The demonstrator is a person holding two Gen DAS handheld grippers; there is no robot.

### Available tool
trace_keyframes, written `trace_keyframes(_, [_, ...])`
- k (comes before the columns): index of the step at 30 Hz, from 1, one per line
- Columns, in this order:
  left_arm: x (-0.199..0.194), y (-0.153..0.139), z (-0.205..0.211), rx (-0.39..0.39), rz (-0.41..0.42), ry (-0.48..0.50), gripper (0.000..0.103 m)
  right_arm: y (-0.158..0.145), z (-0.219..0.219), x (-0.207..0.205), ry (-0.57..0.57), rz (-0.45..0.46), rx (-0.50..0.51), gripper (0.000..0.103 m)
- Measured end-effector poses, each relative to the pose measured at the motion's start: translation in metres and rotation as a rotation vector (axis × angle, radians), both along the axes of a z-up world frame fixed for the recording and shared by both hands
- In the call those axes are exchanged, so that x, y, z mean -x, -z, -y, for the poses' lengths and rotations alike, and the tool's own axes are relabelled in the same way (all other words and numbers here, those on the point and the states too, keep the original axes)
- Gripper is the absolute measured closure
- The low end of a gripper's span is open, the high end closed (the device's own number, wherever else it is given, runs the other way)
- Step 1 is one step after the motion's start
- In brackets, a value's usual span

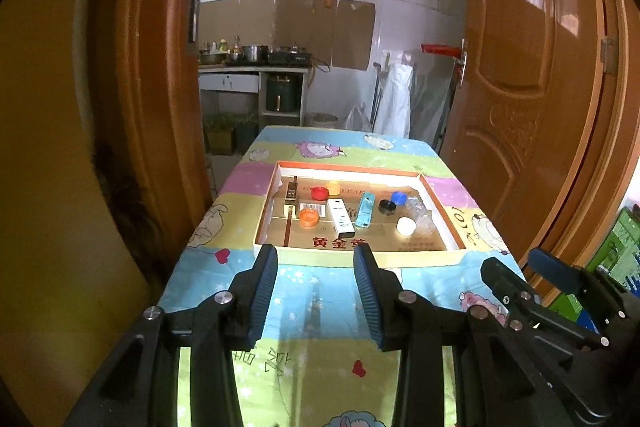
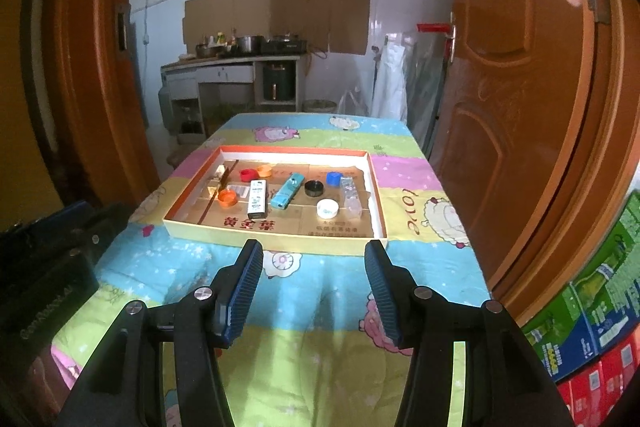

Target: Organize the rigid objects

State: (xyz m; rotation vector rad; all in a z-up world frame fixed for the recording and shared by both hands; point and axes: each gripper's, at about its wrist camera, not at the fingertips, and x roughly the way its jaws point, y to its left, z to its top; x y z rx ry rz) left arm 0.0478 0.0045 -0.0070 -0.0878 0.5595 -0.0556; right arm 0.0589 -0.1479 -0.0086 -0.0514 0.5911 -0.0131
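Note:
A shallow cardboard tray (image 1: 436, 201) (image 2: 376, 187) lies on the table. It holds a white box (image 1: 340, 219) (image 2: 257, 199), a light blue box (image 1: 364, 209) (image 2: 286, 191), red (image 1: 319, 191), orange (image 1: 309, 217) (image 2: 228, 198), black (image 1: 387, 207) (image 2: 314, 188), blue (image 1: 398, 197) (image 2: 333, 178) and white (image 1: 406, 226) (image 2: 327, 207) caps, and a clear bottle (image 2: 351, 197). My left gripper (image 1: 316, 251) is open and empty, just short of the tray's near edge. My right gripper (image 2: 314, 251) is open and empty, also short of the tray.
The table carries a bright cartoon-print cloth (image 1: 320, 307) (image 2: 320, 307). Orange wooden doors (image 1: 532, 87) (image 2: 520, 87) stand on both sides. Stacked green and red cartons (image 2: 592, 315) sit at the right. A kitchen counter (image 2: 232, 61) lies beyond the table.

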Motion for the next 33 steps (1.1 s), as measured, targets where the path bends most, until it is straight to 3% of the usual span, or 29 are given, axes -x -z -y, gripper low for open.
trace_keyframes(9, [0.029,-0.006,0.008,-0.052,0.038,-0.010,0.063,-0.007,-0.004,0.026,-0.002,0.034,0.005,0.048])
trace_keyframes(33, [0.063,-0.012,0.007,-0.053,0.056,0.007,0.063,-0.010,-0.007,0.068,0.009,0.047,-0.003,0.048])
